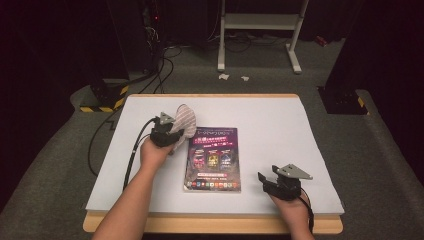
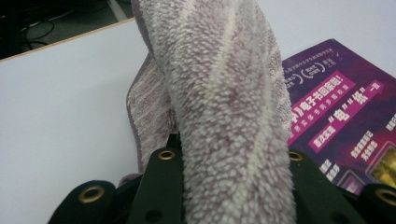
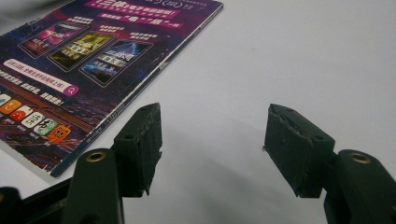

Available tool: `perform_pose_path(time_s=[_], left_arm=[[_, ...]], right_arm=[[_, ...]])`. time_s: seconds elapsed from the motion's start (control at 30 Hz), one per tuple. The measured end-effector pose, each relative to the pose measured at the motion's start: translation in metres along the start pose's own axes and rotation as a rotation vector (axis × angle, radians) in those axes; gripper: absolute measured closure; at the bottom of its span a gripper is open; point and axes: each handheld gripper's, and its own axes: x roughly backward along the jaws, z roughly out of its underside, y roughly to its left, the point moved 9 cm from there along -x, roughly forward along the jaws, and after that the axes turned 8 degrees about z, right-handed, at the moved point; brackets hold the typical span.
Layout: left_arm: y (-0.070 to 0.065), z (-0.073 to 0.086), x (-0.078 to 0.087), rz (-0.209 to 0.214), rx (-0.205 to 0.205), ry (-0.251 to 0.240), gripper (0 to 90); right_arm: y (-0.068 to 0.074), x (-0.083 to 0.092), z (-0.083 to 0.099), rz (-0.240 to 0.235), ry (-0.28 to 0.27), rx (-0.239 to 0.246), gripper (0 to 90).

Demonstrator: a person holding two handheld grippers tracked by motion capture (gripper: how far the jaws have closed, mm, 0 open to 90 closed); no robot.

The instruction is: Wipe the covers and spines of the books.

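Left gripper [image 1: 167, 131] is clamped on the towel [image 1: 184, 122], jaws closed tight on a bunched fold of it. From the high view the towel, pale with thin pinkish-grey stripes, stands up out of the gripper and droops toward the magazine [image 1: 213, 159], its lower edge just at the magazine's top-left corner; whether cloth touches the cover cannot be told from there. The left gripper view shows the towel [image 2: 219, 107] rising from between the two black jaws as a thick fluffy column, a flatter striped flap hanging off to its left over the white surface [image 2: 60, 116], and the purple magazine [image 2: 341, 112] lying behind it to the right. Left hand [image 1: 152, 152] grips the tool from below, cable trailing off the left side of the surface. Right gripper [image 1: 269, 179] sits near the front right of the surface [image 1: 280, 120], well apart from the towel, with its jaws spread wide and nothing between them. In the right gripper view, bare white surface [image 3: 280, 60] shows through the gap, the gripper [image 3: 212, 144] aimed past the magazine's [image 3: 84, 65] lower right corner, which lies just beside the left-hand jaw. The magazine lies flat, centre of the surface, purple cover up with rows of small coloured icons along its near edge.
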Motion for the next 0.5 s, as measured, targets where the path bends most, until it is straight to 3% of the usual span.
perform_pose_path(time_s=[0.3, 0.5], left_arm=[[0.008, 0.021, 0.035, -0.019, 0.012, -0.005, 72.3], [0.010, 0.035, 0.050, -0.030, 0.021, -0.004, 72.2]], right_arm=[[0.005, -0.001, 0.000, -0.005, 0.009, 0.011, 37.6], [0.006, -0.002, 0.000, -0.005, 0.013, 0.015, 37.9]])
